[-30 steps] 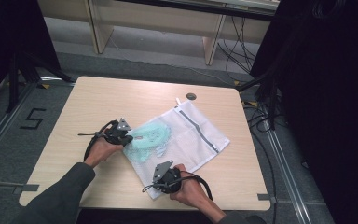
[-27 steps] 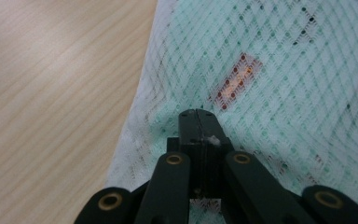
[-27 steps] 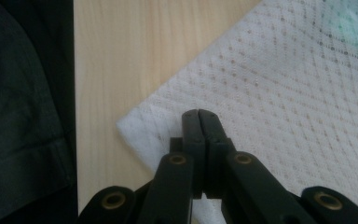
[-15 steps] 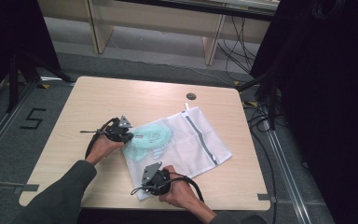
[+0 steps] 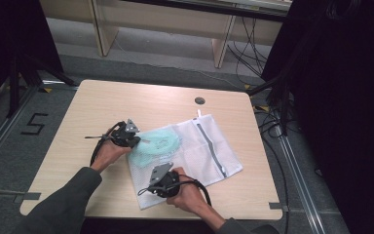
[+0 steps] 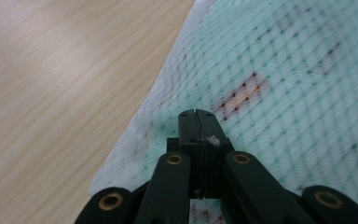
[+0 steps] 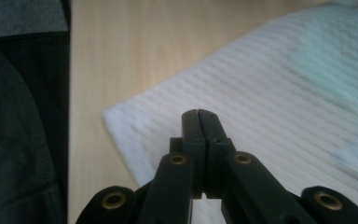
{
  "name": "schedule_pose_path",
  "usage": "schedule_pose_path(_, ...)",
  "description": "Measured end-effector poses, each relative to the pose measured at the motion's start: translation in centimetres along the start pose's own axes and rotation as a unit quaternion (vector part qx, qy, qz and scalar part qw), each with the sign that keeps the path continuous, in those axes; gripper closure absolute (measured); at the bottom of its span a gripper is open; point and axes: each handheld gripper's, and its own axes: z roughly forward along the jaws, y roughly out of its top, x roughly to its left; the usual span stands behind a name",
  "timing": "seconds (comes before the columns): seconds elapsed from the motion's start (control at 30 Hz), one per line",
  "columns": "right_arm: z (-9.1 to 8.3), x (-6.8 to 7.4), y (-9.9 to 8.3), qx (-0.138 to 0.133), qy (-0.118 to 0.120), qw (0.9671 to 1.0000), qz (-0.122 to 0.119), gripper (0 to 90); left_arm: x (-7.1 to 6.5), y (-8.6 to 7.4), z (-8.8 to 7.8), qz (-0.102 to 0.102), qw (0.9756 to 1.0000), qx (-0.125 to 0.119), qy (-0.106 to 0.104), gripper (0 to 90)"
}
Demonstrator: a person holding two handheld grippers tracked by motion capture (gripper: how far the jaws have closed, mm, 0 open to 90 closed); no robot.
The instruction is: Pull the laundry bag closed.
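A white mesh laundry bag (image 5: 199, 151) lies flat on your wooden table (image 5: 102, 105), right of centre, with a mint-green garment (image 5: 156, 144) bunched inside its left part. Your left gripper (image 5: 135, 141) sits at the bag's left edge, jaws pressed together with nothing clearly between them. Your right gripper (image 5: 150, 187) rests over the bag's near-left corner, jaws also pressed together. A small dark disc (image 5: 199, 100) lies on the table beyond the bag

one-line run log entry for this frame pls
scene: white mesh bag flat on table, green cloth inside | left gripper: shut, over bag's edge | right gripper: shut, near corner
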Motion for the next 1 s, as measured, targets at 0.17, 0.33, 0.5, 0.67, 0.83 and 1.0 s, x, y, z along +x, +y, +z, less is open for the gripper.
schedule_pose_path(0.17, -3.5, -2.5, -2.5, -0.009, -0.042, 0.9986, 0.031, 90.0, -2.6, -0.4, -2.9, -0.003, 0.9985, -0.029, -0.046, 89.6)
schedule_pose_path(0.33, -5.9, -4.3, -5.7, -0.002, -0.074, 0.995, 0.068, 90.0, -5.6, -1.9, -5.0, 0.01, 0.9952, -0.024, -0.095, 89.6)
schedule_pose_path(0.5, -8.5, -6.0, -10.2, 0.016, -0.118, 0.9854, 0.121, 90.0, -9.0, -3.2, -6.5, 0.018, 0.9897, -0.009, -0.142, 89.2)
schedule_pose_path(0.67, -8.9, -6.6, -11.8, 0.038, -0.132, 0.9784, 0.154, 90.0, -9.3, -3.4, -5.9, 0.021, 0.9901, 0.003, -0.139, 89.3)
schedule_pose_path(0.83, -8.0, -6.8, -12.0, 0.06, -0.117, 0.9816, 0.138, 90.0, -8.9, -3.9, -5.0, 0.023, 0.9905, 0.019, -0.134, 89.4)
schedule_pose_path(1.0, -7.2, -6.7, -11.9, 0.083, -0.109, 0.984, 0.114, 90.0, -8.5, -4.1, -4.2, 0.019, 0.9916, 0.037, -0.123, 89.4)
